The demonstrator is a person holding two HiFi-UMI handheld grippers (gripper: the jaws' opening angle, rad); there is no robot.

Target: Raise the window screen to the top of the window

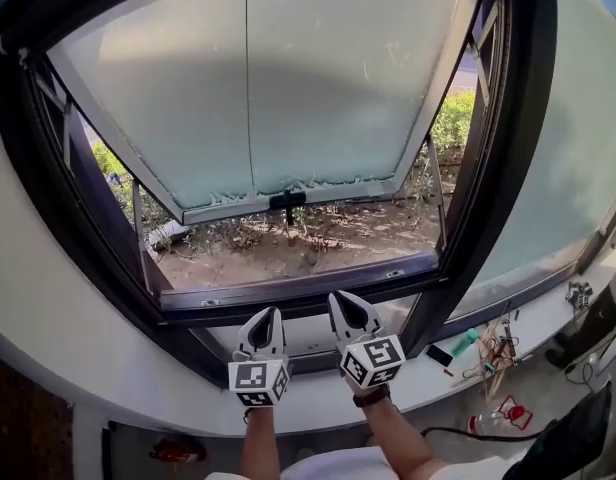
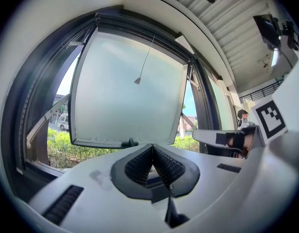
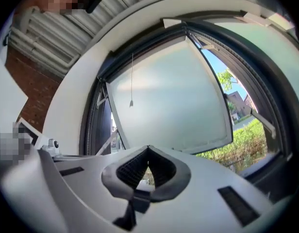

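Observation:
The window has a dark frame (image 1: 488, 198), and its frosted pane (image 1: 278, 78) is swung outward at the bottom, with a black handle (image 1: 287, 200) on its lower edge. A thin pull cord (image 1: 246, 68) hangs down in front of the pane; its small end piece (image 2: 138, 80) (image 3: 131, 102) shows in both gripper views. No screen mesh is visible across the opening. My left gripper (image 1: 265, 318) (image 2: 152, 147) and right gripper (image 1: 350, 308) (image 3: 148, 149) sit side by side just below the lower frame rail (image 1: 298, 293). Both are shut with nothing between the pads and point at the window.
The white sill (image 1: 438, 378) runs to the right and carries a phone (image 1: 438, 355), a green bottle (image 1: 464, 342) and a small wooden frame (image 1: 498, 353). A second frosted pane (image 1: 578, 148) is at right. A person (image 2: 243, 115) stands far right. Shrubs and bare soil lie outside.

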